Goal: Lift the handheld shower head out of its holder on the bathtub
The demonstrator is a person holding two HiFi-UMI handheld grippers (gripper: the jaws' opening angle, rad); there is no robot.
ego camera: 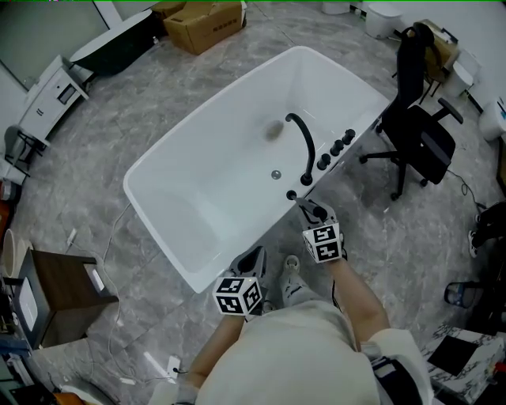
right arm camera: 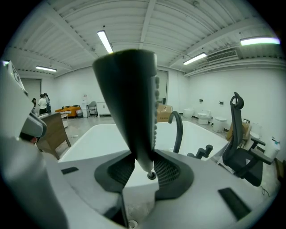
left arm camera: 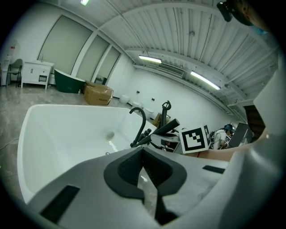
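Observation:
The white bathtub (ego camera: 221,182) lies slantwise in the head view, with a black curved faucet (ego camera: 304,142) and black knobs (ego camera: 336,148) on its right rim. My right gripper (ego camera: 315,212) is at that rim, shut on the dark handheld shower head (ego camera: 308,206). In the right gripper view the shower head (right arm camera: 132,103) rises tall between the pads of the right gripper (right arm camera: 149,172), with its small round end fitting just below them. A small black socket (ego camera: 291,194) sits on the rim beside it. My left gripper (ego camera: 251,259) hovers at the tub's near edge, shut and holding nothing (left arm camera: 143,154).
A black office chair (ego camera: 419,134) stands right of the tub. A cardboard box (ego camera: 207,24) lies beyond its far end and a brown cabinet (ego camera: 67,293) stands at the lower left. A white cable (ego camera: 118,229) trails over the grey floor. The person's feet are by the tub's near side.

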